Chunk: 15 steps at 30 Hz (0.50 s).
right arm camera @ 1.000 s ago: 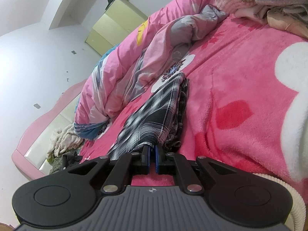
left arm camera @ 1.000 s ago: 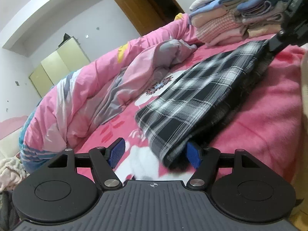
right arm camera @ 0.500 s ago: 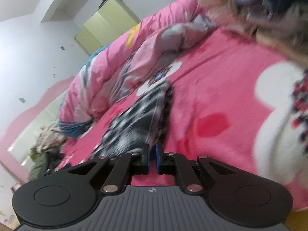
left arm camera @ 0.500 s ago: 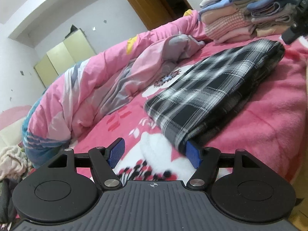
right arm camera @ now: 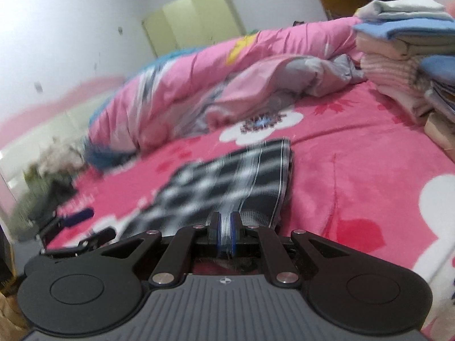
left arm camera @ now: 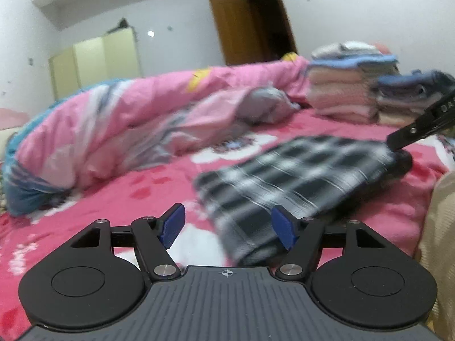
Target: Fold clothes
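Note:
A folded black-and-white plaid garment lies on the pink flowered bed blanket. My left gripper is at the garment's near corner. Its jaws are closing, the corner of cloth lies between the blue pads, and neither pad presses on it. My right gripper is shut on the plaid garment at its other end, with cloth pinched between the pads. In the left wrist view the right gripper shows at the garment's far corner. The right wrist view catches the left gripper at lower left.
A crumpled pink quilt runs along the far side of the bed. Stacks of folded clothes stand at the back right, close to the right gripper. A pale wardrobe and a wooden door are behind. Beige fabric hangs at the right edge.
Both views have rolled towards level. The right gripper has risen a little, still pinching the plaid garment's edge. The left gripper has drawn slightly back and up at the near corner.

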{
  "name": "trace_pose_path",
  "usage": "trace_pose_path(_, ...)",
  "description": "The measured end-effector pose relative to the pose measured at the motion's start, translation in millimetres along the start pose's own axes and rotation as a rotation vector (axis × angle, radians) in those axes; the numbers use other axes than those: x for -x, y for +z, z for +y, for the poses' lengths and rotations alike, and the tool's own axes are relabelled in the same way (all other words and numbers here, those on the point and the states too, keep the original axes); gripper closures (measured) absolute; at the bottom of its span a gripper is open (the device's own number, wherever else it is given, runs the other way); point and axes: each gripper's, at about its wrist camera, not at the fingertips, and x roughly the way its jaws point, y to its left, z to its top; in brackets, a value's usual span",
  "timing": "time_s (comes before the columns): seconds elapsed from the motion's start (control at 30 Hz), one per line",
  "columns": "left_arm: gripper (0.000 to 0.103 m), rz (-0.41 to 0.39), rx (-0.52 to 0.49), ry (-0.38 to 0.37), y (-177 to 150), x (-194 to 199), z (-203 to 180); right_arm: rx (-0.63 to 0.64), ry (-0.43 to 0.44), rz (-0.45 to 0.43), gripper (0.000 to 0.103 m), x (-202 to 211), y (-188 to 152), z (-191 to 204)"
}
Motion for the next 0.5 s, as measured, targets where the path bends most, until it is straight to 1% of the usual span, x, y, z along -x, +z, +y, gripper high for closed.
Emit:
trace_pose_path(0.1,0.038,0.073,0.003,-0.015,-10,-19,-8,-0.033,-0.035,0.078,0.097,-15,-11,-8)
trace_pose_path(0.17,0.038,0.087,0.029,-0.025,-12,-19,-4,-0.071,-0.03,0.089,0.097,-17,-14,-13)
trace_pose_path(0.23,0.038,0.075,0.047,-0.022,-9,-12,3,-0.077,-0.015,0.083,0.096,-11,-12,-12)
trace_pose_path(0.3,0.038,0.043,0.055,-0.008,-4,-2,12,-0.087,0.011,0.069,0.096,-3,-6,-12)
trace_pose_path(0.37,0.037,0.012,0.065,-0.015,4,2,17,-0.126,0.058,0.018,0.093,9,5,-16)
trace_pose_path(0.4,0.036,-0.003,0.07,-0.024,9,3,20,-0.151,0.079,-0.007,0.09,14,12,-21)
trace_pose_path(0.43,0.036,-0.018,0.076,-0.032,14,3,22,-0.18,0.103,-0.03,0.084,16,21,-27)
trace_pose_path(0.47,0.036,-0.031,0.075,-0.05,19,0,22,-0.197,0.11,-0.041,0.081,14,31,-33)
trace_pose_path(0.5,0.036,-0.039,0.064,-0.084,26,-7,18,-0.211,0.112,-0.05,0.079,11,41,-40)
